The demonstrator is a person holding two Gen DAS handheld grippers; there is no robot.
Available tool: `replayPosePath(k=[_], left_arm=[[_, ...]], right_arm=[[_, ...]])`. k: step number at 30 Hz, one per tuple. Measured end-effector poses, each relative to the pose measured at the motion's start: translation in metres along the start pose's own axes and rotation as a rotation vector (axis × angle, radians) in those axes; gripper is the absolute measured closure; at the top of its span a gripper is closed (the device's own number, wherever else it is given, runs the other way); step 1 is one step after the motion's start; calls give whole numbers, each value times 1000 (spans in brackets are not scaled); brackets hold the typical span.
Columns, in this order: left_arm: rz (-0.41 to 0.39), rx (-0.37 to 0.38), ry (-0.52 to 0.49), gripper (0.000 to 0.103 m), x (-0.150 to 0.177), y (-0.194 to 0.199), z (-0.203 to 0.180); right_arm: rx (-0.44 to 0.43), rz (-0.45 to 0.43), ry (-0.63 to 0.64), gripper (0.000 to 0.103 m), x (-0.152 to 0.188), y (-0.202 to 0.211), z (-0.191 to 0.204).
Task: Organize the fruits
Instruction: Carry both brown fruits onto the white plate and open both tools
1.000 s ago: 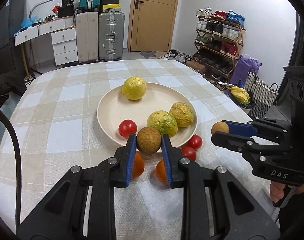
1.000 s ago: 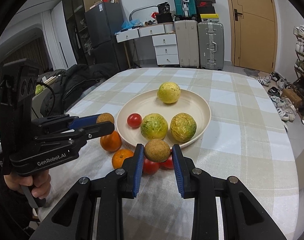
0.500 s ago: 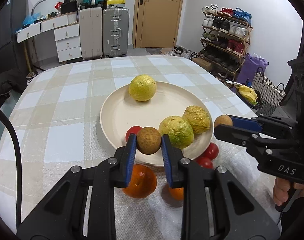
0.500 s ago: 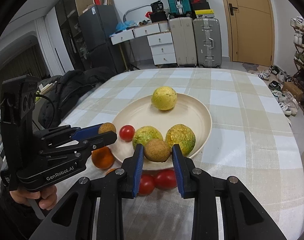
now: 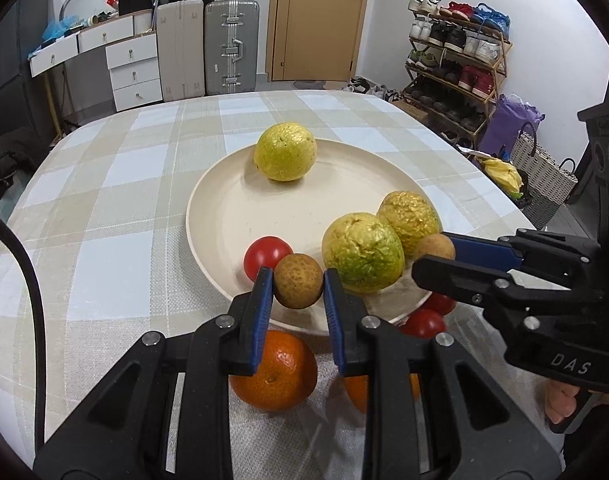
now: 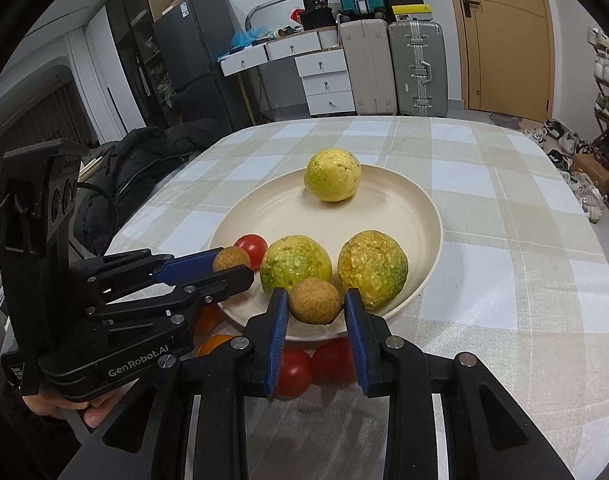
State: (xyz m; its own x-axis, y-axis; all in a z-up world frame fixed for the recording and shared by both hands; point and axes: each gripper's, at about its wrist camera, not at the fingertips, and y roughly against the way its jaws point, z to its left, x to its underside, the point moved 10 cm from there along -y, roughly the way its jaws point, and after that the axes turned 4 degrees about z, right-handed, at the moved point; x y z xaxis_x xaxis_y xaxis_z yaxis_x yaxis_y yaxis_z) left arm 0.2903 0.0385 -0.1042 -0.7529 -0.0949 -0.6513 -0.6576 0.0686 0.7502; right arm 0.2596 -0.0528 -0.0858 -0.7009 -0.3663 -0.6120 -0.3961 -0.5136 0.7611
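My left gripper (image 5: 298, 286) is shut on a small brown round fruit (image 5: 298, 286), held over the near rim of the cream plate (image 5: 232, 216). My right gripper (image 6: 314, 302) is shut on a second small brown fruit (image 6: 314, 300), also over the plate's near rim. Each gripper shows in the other's view: the right one (image 5: 432, 254) with its fruit, the left one (image 6: 232, 264) with its fruit. On the plate lie three yellow-green fruits (image 5: 285, 151) (image 5: 362, 252) (image 5: 409, 216) and a red tomato (image 5: 266, 254).
Two oranges (image 5: 274, 374) (image 5: 358, 390) and two tomatoes (image 6: 292, 372) (image 6: 334, 360) lie on the checked tablecloth (image 5: 104, 200) in front of the plate. A hand (image 6: 60, 404) holds the left gripper's handle. Suitcases, drawers, a door and a shoe rack stand behind the table.
Both grippers have moved forward and down with their brown fruits, from in front of the plate to over its near rim. The oranges and loose tomatoes now lie under the fingers.
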Motion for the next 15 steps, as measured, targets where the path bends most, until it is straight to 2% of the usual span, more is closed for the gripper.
replayPosePath(k=[7,15], left_arm=[[12,-2,-10,80,-3,-8,-2],[1,-24,26,80,-4,-5,6]], right_arm=[[26,14,2,74,-1,-13,-5],[27,14,-17,73,-2,-11,-9]])
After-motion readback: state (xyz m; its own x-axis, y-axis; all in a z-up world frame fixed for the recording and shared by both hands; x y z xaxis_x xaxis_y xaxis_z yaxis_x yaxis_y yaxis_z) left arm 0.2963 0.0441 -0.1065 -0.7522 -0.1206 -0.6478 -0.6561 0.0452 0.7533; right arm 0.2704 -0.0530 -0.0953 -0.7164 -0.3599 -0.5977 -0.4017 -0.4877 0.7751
